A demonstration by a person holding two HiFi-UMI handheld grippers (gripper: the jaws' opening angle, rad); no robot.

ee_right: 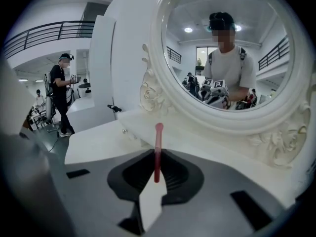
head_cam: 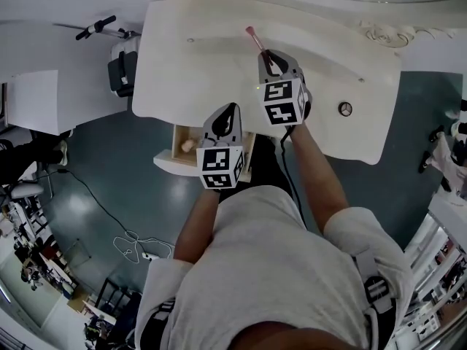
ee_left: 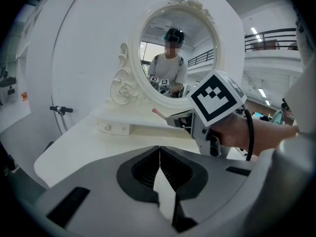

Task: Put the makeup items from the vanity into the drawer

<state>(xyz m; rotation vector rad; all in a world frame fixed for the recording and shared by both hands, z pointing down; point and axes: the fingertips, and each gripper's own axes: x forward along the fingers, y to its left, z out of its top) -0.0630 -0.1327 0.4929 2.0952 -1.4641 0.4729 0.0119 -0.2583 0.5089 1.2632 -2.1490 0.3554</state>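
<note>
My right gripper (head_cam: 268,55) is shut on a thin pink makeup stick (head_cam: 255,39) and holds it above the white vanity top (head_cam: 204,64). In the right gripper view the pink stick (ee_right: 158,149) stands up from between the closed jaws of that gripper (ee_right: 157,174), in front of the oval mirror (ee_right: 232,58). My left gripper (head_cam: 230,110) is shut with nothing in it, at the vanity's front edge by the open drawer (head_cam: 177,133). A small beige item (head_cam: 188,145) lies in the drawer. The left gripper view shows its jaws (ee_left: 159,156) meeting, with the right gripper (ee_left: 183,120) beyond.
A small round item (head_cam: 345,109) sits on the vanity's right part. A cable (head_cam: 131,243) lies on the floor at the left. A scooter handlebar (head_cam: 98,26) stands beside the vanity's left end. Another person (ee_right: 61,95) stands far off to the left.
</note>
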